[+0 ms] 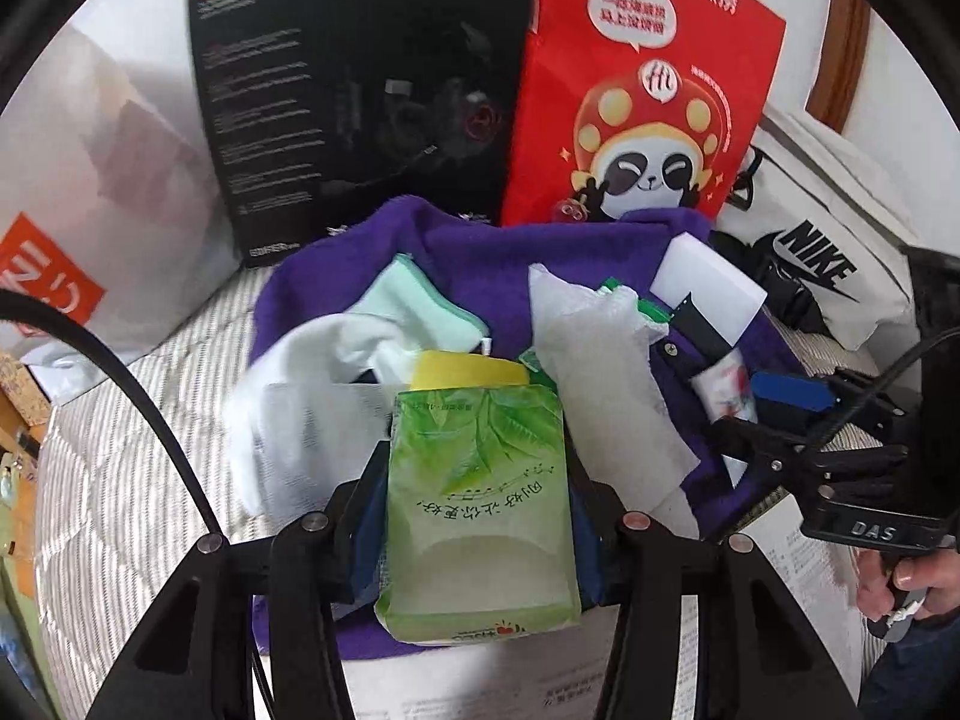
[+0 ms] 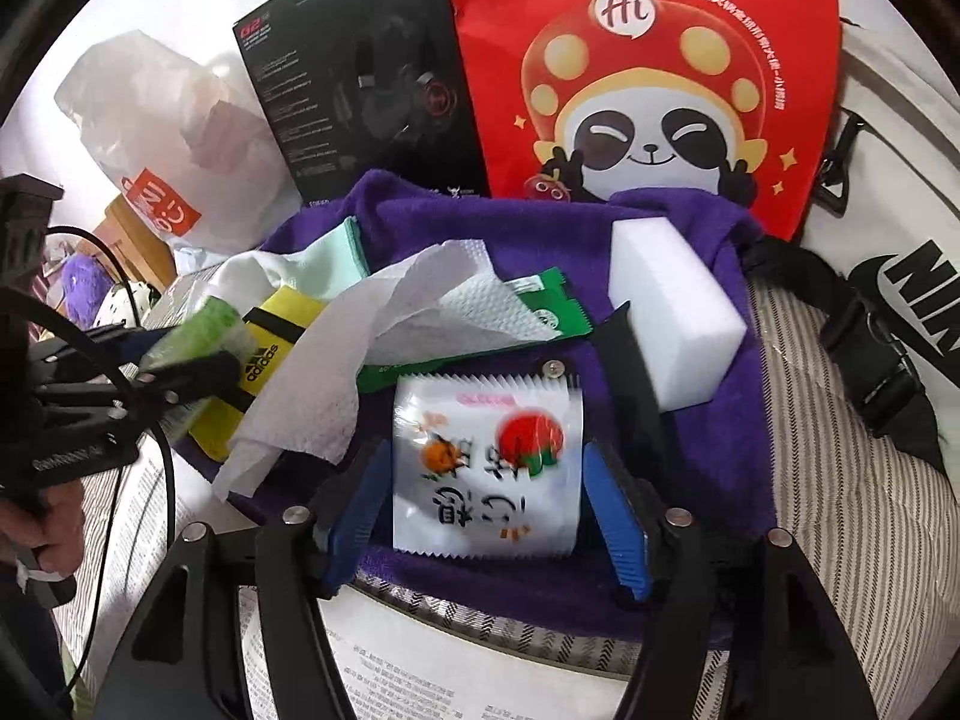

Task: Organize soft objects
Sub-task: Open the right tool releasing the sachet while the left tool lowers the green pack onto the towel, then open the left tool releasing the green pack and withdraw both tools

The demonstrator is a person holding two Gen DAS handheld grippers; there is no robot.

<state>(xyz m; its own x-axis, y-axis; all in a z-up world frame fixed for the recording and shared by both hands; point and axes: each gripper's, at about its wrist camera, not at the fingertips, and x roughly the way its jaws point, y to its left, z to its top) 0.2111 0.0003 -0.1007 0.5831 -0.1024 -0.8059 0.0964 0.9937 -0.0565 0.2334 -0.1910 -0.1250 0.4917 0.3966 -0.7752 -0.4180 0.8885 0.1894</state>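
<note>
- Purple towel (image 2: 708, 450) on striped bedding carries the clutter.
- Left gripper (image 1: 480, 516) is clamped on green tissue pack (image 1: 480, 516); a loose squeeze could drop it.
- Right gripper (image 2: 486, 510) brackets white sachet (image 2: 486, 468), fingers apart, so it may slide away.

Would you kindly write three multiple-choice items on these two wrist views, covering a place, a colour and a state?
1. Where does the white sponge block lie?
A. on the purple towel
B. inside the red panda bag
C. on the black box

2. What colour is the tissue pack between the left gripper fingers?
A. blue
B. green
C. pink

3. How does the right gripper stand?
A. shut on the sponge
B. out of view
C. open around the white sachet

Answers: 1 A, it rests on purple cloth; 2 B, leaf-green wrapper; 3 C, gaps show beside the sachet.
</note>
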